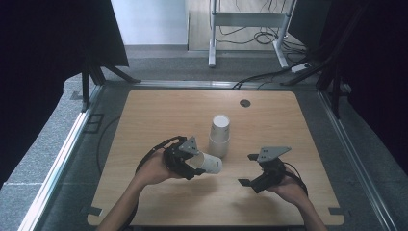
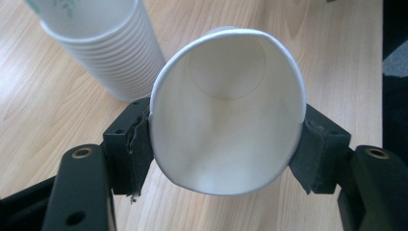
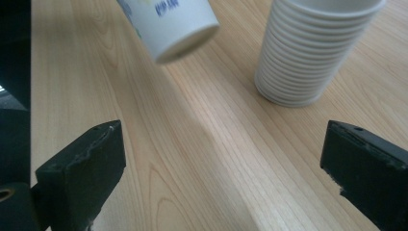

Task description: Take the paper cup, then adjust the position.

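Observation:
A single white paper cup [image 1: 209, 162] lies on its side in the air, its mouth toward my left gripper [image 1: 188, 164], which is shut on it near the rim. In the left gripper view the cup [image 2: 228, 115] is squeezed oval between the two pads [image 2: 137, 144]. A stack of white paper cups [image 1: 220, 134] stands upside down on the table just behind it, also seen as the stack [image 2: 103, 48] and the stack [image 3: 312, 48]. My right gripper [image 1: 248, 169] is open to the right, nothing between its jaws. The held cup's bottom [image 3: 171, 26] shows ahead of it.
The wooden table [image 1: 159, 115] has a small round cable hole [image 1: 245, 103] at the back. Dark curtains stand on both sides, and a metal desk frame [image 1: 248, 21] with cables on the floor stands beyond the table.

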`<state>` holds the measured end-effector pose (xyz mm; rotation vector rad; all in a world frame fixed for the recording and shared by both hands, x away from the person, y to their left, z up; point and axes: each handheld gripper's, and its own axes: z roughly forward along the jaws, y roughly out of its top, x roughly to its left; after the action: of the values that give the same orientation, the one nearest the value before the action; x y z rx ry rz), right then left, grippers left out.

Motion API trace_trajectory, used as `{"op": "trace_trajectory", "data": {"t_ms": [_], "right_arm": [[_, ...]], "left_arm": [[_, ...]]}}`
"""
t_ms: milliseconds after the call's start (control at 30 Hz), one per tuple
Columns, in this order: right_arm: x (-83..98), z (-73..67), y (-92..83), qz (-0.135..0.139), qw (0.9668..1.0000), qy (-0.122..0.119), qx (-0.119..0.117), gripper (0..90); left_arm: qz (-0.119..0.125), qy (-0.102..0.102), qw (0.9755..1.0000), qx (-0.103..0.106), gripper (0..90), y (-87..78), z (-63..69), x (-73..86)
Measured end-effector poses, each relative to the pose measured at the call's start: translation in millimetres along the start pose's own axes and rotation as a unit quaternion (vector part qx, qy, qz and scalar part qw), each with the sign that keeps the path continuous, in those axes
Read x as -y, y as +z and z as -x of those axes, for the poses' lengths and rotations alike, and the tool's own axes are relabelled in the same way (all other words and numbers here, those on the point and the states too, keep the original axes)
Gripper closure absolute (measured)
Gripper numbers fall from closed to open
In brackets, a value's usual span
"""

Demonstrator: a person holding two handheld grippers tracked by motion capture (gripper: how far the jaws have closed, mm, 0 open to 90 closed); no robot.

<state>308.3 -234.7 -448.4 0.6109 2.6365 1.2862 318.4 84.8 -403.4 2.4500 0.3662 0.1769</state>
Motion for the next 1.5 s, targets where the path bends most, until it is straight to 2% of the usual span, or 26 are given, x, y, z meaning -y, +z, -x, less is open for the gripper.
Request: {"op": "trace_trajectory", "data": {"t_ms": [400,500,533,600,667,733,833,900,933,1000,1200,1233,1300,1433,1500], "right_arm": [[14.9,3.5,-2.4,0.003,0.9996,0.018,0.023,2.2],[20.3,4.3,-2.3,0.001,0.9994,0.025,0.026,2.7],[21.7,4.6,-2.1,0.002,0.9993,0.026,0.027,2.8],[24.5,5.0,-1.9,0.001,0.9992,0.030,0.027,3.0],[25.8,5.1,-1.7,0.002,0.9992,0.031,0.027,3.1],[29.7,5.9,-1.5,0.003,0.9990,0.036,0.027,3.3],[33.5,6.6,-1.8,0.005,0.9988,0.041,0.027,3.8],[34.7,6.8,-2.0,0.005,0.9987,0.043,0.027,4.0],[37.2,7.5,-2.3,0.006,0.9985,0.046,0.028,4.2],[38.4,7.6,-2.4,0.005,0.9985,0.048,0.028,4.5],[43.1,9.2,-5.4,0.005,0.9980,0.054,0.031,5.1],[43.1,9.2,-5.4,0.005,0.9980,0.054,0.031,5.1],[43.4,9.4,-6.8,0.006,0.9980,0.055,0.032,5.4],[44.1,9.9,-6.6,0.002,0.9979,0.055,0.033,5.5],[44.0,9.7,-6.6,0.001,0.9980,0.054,0.032,5.7]], "left_arm": [[-0.040,-0.011,0.9990,-0.019,31.3,-14.2,-8.1,5.3],[-0.060,-0.017,0.9978,-0.024,31.2,-16.5,-11.3,8.0],[-0.060,-0.017,0.9978,-0.024,31.1,-16.5,-11.3,8.0],[-0.078,-0.018,0.9963,-0.030,31.1,-17.9,-13.8,9.5],[-0.083,-0.020,0.9958,-0.033,31.1,-18.3,-14.3,9.8],[-0.104,-0.018,0.9936,-0.041,31.1,-20.0,-16.9,10.6],[-0.116,-0.019,0.9920,-0.044,31.0,-20.7,-18.5,11.1],[-0.130,-0.019,0.9900,-0.049,31.0,-21.0,-20.1,11.6],[-0.142,-0.021,0.9882,-0.053,31.0,-20.7,-22.2,12.4],[-0.147,-0.021,0.9874,-0.055,31.0,-20.3,-23.1,13.0],[-0.182,-0.022,0.9812,-0.061,31.0,-17.6,-29.3,14.7],[-0.182,-0.022,0.9812,-0.061,31.0,-17.6,-29.3,14.7],[-0.197,-0.022,0.9779,-0.065,31.0,-16.5,-31.1,14.0],[-0.218,-0.018,0.9734,-0.069,31.0,-14.6,-34.1,12.2],[-0.231,-0.016,0.9702,-0.072,31.0,-12.9,-34.9,11.3]]}}
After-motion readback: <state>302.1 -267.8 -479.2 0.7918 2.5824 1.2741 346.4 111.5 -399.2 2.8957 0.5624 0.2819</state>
